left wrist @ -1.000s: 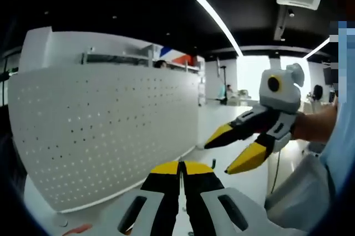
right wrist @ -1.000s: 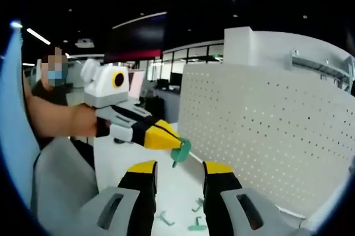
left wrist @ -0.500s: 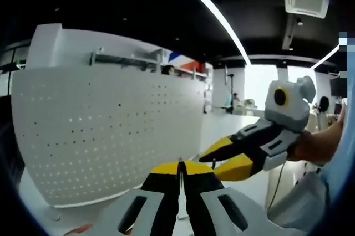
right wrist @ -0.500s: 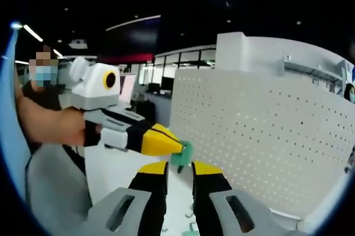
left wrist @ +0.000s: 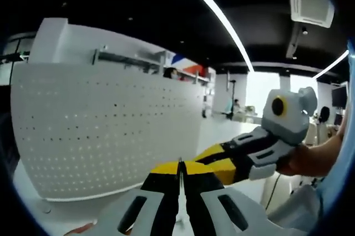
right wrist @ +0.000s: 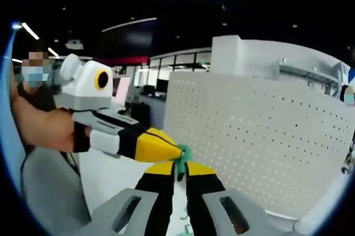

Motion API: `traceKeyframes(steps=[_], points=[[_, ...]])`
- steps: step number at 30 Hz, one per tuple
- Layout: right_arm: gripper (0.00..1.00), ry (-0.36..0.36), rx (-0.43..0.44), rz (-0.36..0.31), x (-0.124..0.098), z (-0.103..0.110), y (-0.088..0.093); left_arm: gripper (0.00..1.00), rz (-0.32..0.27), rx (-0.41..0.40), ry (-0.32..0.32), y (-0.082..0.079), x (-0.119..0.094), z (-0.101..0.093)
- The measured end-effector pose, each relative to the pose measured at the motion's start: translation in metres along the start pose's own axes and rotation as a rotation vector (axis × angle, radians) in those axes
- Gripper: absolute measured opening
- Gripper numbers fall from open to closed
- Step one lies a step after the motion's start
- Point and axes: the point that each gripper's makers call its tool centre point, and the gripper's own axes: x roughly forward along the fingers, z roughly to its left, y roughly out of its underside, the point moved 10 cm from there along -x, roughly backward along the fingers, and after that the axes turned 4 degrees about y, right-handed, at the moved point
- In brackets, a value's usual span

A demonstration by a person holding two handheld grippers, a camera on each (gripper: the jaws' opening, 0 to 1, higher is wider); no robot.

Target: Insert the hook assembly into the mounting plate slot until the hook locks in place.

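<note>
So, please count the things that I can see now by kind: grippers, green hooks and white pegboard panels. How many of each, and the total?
Grippers: 2, the left gripper and the right gripper
Green hooks: 1, the green hook between the gripper tips
White pegboard panels: 1, the pegboard
Total: 4
</note>
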Motion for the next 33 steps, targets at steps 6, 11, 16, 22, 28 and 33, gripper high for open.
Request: traceKeyframes(steps=[6,11,16,22,28,33], points=[[0.03,0.01,-0.003,-0.002,-0.0007,-0.001,-0.0001,0.02,-0.003,-0.014,-0.004,-0.0001,0.0002,-0.0013],[0.03,0.016,0.001,-0.003,-0.0013,-0.0011,0.0,0.02,-0.008,-0.051,-0.004,0.0002,0.0012,-0.0013],[0.02,0.021,0.005,-0.003,-0.0015,-0.0016,0.0002,0.02,-0.008,-0.064,-0.003,0.0008,0.0024,-0.0021],[0.01,0.021,0.014,0.005,-0.0009,-0.0019,0.0011,0.02,-0.008,-0.074,-0.001,0.0014,0.0021,-0.002],[0.01,0.017,0.026,0.011,0.0,-0.0008,0.0027,0.02,0.008,-0.079,0.009,0.0021,0.0013,-0.0002],[0.01,0.018,0.042,0.009,-0.0004,-0.0007,0.0022,0.02,0.004,-0.059,0.018,0.0018,0.0014,0.0]])
